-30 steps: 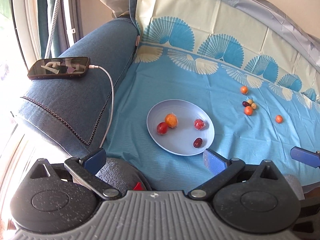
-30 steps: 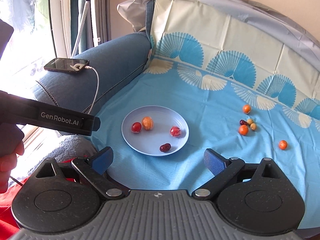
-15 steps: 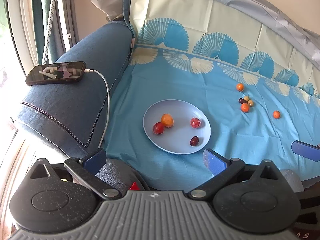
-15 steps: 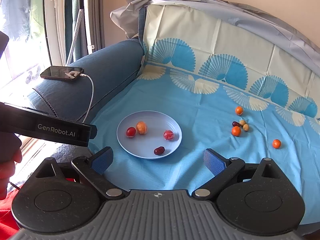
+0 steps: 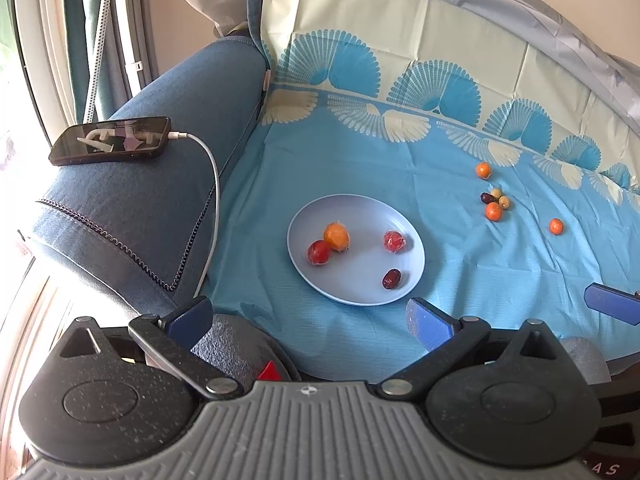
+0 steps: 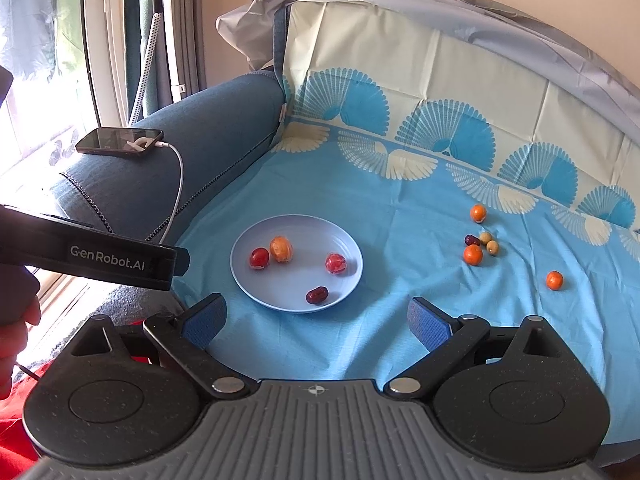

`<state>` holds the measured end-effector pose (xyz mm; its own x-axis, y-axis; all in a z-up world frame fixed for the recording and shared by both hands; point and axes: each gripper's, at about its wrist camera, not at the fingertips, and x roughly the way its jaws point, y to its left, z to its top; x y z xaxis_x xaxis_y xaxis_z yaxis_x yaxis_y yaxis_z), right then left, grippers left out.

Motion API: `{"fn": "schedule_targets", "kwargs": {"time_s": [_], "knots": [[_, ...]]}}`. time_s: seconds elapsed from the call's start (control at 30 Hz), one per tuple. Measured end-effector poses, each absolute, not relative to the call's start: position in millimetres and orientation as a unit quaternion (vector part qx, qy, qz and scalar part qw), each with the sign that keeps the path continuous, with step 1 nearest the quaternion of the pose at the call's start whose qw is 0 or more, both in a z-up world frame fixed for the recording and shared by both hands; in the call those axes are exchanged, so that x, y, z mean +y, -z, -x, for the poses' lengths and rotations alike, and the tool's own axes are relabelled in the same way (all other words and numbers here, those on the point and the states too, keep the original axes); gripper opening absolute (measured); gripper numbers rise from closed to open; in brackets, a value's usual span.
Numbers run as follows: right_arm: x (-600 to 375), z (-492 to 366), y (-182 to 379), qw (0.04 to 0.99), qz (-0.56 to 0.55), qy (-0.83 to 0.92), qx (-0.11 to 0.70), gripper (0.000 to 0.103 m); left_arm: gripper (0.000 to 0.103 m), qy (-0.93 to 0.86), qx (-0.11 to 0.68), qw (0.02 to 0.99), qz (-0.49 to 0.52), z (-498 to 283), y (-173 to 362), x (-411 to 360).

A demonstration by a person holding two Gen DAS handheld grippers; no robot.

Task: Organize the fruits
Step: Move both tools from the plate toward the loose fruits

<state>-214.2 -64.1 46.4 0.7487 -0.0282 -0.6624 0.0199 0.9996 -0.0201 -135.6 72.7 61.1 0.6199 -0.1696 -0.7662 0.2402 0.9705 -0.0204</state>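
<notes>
Four fruits on the pale blue plate (image 6: 296,298): red fruit (image 6: 259,258) touching a wrapped orange one (image 6: 281,249) at the plate's left, a wrapped red one (image 6: 336,263) to the right, a dark date (image 6: 317,295) near the front rim. Plate sits on a blue patterned cloth (image 6: 400,216) over the sofa seat. Well right of the plate, loose on the cloth: three small oranges (image 6: 473,255), one dark fruit (image 6: 471,239), two pale round ones (image 6: 489,242). Left tool (image 5: 308,320) spread wide, holding nothing, near the plate's front. Right tool (image 6: 316,320) likewise wide and unloaded. Phone (image 5: 110,146) on the denim armrest (image 5: 132,200), white cable (image 5: 214,200) plugged in.
</notes>
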Motion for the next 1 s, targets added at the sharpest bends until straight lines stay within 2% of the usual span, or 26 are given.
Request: {"fn": "schedule_targets", "kwargs": {"time_s": [1.0], "knots": [[-85,202,-32,0.93,-0.028,0.02,0.367,0.097,0.103,0.11,0.44,0.889,-0.066,121,-51,51]]}}
